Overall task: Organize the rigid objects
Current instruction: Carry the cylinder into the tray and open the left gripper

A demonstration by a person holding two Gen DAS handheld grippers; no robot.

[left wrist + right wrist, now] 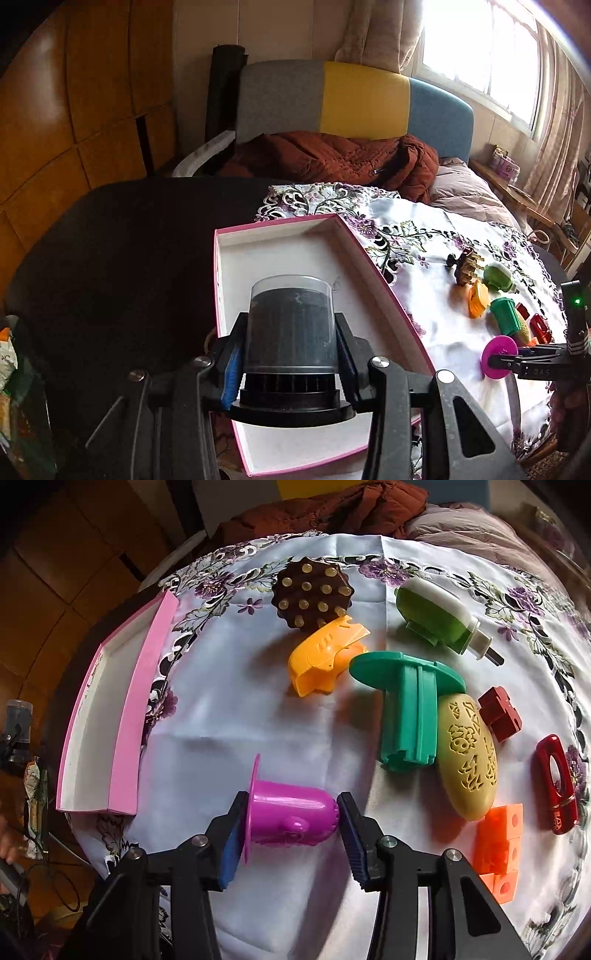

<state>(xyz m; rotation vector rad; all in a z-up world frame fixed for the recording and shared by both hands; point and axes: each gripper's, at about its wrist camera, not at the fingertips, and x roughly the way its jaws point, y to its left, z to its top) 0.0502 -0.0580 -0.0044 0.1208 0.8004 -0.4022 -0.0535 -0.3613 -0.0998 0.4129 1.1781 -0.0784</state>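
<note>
My left tool (290,363) grips a clear-capped black cylindrical canister (291,328) above the pink-rimmed white cardboard box (380,273). My right tool (291,821) brackets a purple plastic flanged cup (291,812) lying on the desk's floral white cloth (229,716), right of the box; whether it clamps, I cannot tell.

Daylight pours through the blown-out, curtained window (480,55) far ahead and right of the left tongs (290,354). Soft shadows fall on the white embroidered tablecloth (229,701) before the right tongs (291,819). Fisheye bending and dark vignetting crowd every edge; the dark wooden panelling (74,110) sits dim.
</note>
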